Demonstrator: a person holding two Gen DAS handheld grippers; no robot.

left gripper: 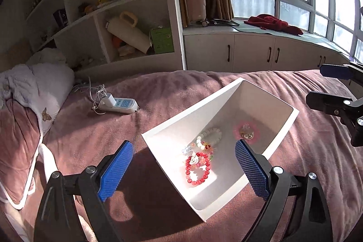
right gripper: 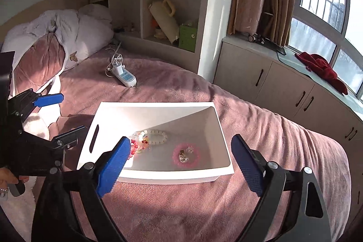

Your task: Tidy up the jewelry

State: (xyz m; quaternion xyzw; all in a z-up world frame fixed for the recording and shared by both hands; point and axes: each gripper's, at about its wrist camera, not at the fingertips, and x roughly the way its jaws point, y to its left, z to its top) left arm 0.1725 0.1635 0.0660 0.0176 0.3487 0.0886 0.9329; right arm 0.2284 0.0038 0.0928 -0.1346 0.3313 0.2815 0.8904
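Observation:
A white box [left gripper: 267, 146] [right gripper: 158, 178] sits on the pink bedspread. Inside lie a red bead bracelet [left gripper: 197, 170] [right gripper: 133, 147], a white bead bracelet [left gripper: 209, 135] [right gripper: 158, 135], a pink bracelet [left gripper: 246, 130] [right gripper: 186, 155] and small clear pieces. My left gripper [left gripper: 182, 168] is open and empty, held above the box's near end; it also shows in the right wrist view [right gripper: 59, 112]. My right gripper [right gripper: 181, 165] is open and empty over the box's near wall; it shows at the right edge of the left wrist view [left gripper: 326, 87].
A white power strip [left gripper: 119, 106] [right gripper: 126, 76] with a cable lies on the bed beyond the box. Pillows [left gripper: 27, 101] [right gripper: 56, 47] are at the left. Shelves [left gripper: 127, 22], cabinets [left gripper: 249, 51] and a window sill with a red cloth [left gripper: 272, 23] stand behind.

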